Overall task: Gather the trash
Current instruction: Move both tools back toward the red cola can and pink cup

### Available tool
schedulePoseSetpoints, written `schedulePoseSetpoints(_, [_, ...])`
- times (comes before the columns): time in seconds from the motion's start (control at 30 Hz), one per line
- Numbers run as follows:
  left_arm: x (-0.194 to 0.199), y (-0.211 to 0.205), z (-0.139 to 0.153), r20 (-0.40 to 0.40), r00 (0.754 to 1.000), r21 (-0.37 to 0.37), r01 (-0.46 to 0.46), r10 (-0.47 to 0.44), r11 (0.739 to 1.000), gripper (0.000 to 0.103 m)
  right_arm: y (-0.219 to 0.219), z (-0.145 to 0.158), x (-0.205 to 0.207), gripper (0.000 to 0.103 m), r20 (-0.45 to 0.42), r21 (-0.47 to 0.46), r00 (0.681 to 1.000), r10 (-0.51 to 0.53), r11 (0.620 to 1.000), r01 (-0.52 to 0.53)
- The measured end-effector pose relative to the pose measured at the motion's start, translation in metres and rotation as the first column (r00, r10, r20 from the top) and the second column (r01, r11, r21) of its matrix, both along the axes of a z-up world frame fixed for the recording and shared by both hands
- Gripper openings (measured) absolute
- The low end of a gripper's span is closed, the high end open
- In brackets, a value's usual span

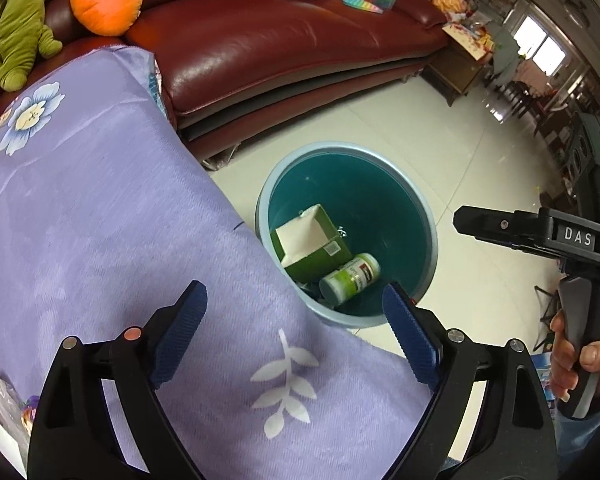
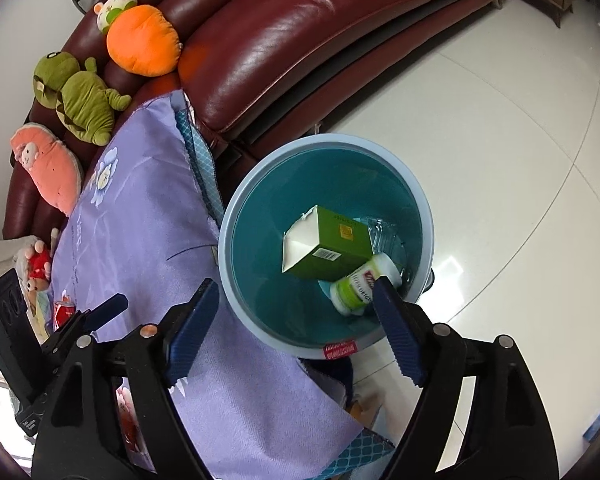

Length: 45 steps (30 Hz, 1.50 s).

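Observation:
A round blue-teal trash bin (image 1: 428, 216) stands on the floor beside a purple-clothed table. Inside it lie a green carton (image 1: 316, 256) and a white-and-green bottle (image 1: 350, 278). In the right wrist view the bin (image 2: 260, 184) also holds the carton (image 2: 332, 248), the bottle (image 2: 352, 290) and a clear plastic piece (image 2: 384, 234). My left gripper (image 1: 296, 332) is open and empty above the table edge near the bin. My right gripper (image 2: 296, 328) is open and empty above the bin's near rim; it also shows at the right of the left wrist view (image 1: 464, 220).
A purple floral cloth (image 1: 100, 220) covers the table. A dark red leather sofa (image 1: 268, 40) stands behind, with plush toys (image 2: 80, 100) and an orange cushion (image 2: 144, 40). A red can (image 2: 62, 312) lies at the table's far left. Pale tiled floor (image 2: 520, 160) lies to the right.

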<state>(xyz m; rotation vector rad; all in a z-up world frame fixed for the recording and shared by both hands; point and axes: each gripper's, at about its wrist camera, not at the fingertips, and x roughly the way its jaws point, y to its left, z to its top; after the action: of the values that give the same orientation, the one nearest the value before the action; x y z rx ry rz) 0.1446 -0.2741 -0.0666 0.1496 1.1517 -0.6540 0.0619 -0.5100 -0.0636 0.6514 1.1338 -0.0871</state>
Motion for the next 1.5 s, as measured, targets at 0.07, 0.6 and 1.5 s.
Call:
schedulePoseSetpoints(0.07, [-0.005, 0.008, 0.003, -0.002, 1.0, -0.011, -0.003, 0.003, 1.0, 0.09, 0.005, 0.003, -0.001, 0.078, -0.011, -0.011, 1.0, 0.002, 1.0, -0.002])
schedulePoseSetpoints(0.6, [-0.03, 0.103, 0.035, 0.04, 0.992, -0.073, -0.117, 0.12, 0.99, 0.095, 0.092, 0.05, 0.0, 0.081, 0.001, -0.101, 0.992, 0.126, 0.987, -0.126])
schedulePoseSetpoints(1.5, [-0.045, 0.394, 0.053, 0.176, 0.896, -0.088, -0.397, 0.407, 0.914, 0.099, 0.368, 0.074, 0.056, 0.087, -0.082, -0.196, 0.869, 0.487, 0.847, -0.493])
